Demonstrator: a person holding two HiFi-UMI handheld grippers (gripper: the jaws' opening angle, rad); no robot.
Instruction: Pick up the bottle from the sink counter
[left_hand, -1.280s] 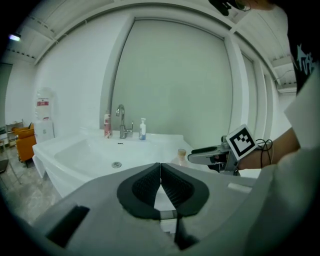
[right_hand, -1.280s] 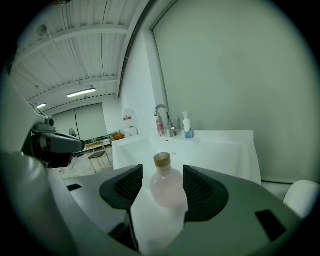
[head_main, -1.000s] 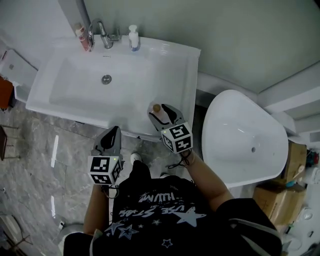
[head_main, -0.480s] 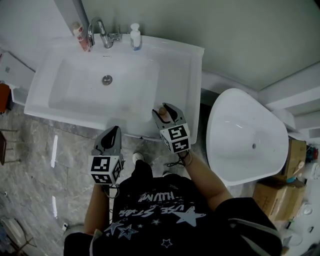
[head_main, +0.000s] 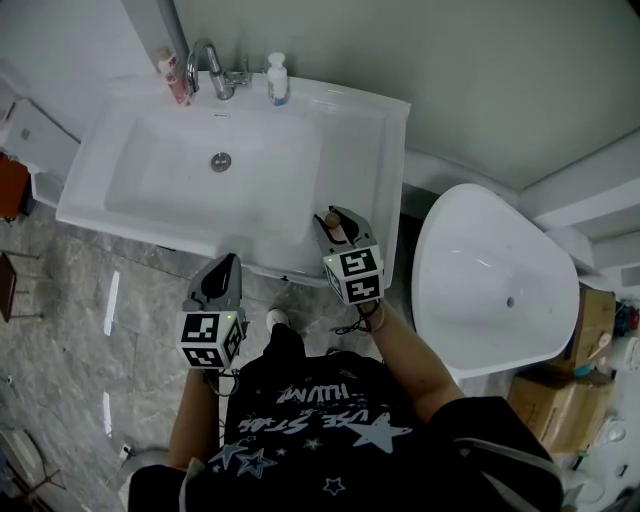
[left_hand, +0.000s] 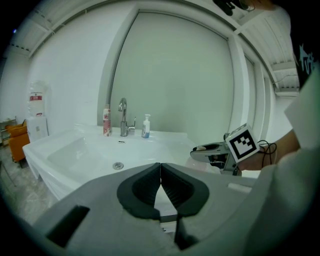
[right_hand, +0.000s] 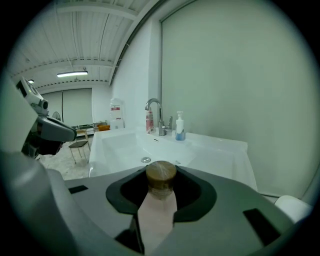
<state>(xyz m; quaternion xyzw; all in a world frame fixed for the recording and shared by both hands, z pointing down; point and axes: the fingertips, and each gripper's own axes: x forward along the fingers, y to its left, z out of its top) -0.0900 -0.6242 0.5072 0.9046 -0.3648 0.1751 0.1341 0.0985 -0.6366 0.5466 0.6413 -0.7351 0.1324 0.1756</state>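
While the right gripper (head_main: 338, 224) is held tilted slightly downward at the sink counter's (head_main: 372, 140) 5 o'clock corner, its jaws have just been closing and are clamped on the bottle (right_hand: 160, 187). The left gripper (head_main: 229, 264), jaws together and empty, is held at 7 o'clock.

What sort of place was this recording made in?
Most likely a bathroom: a white sink with a chrome faucet, a pump soap bottle on its back ledge, and a white tub-like fixture beside it.
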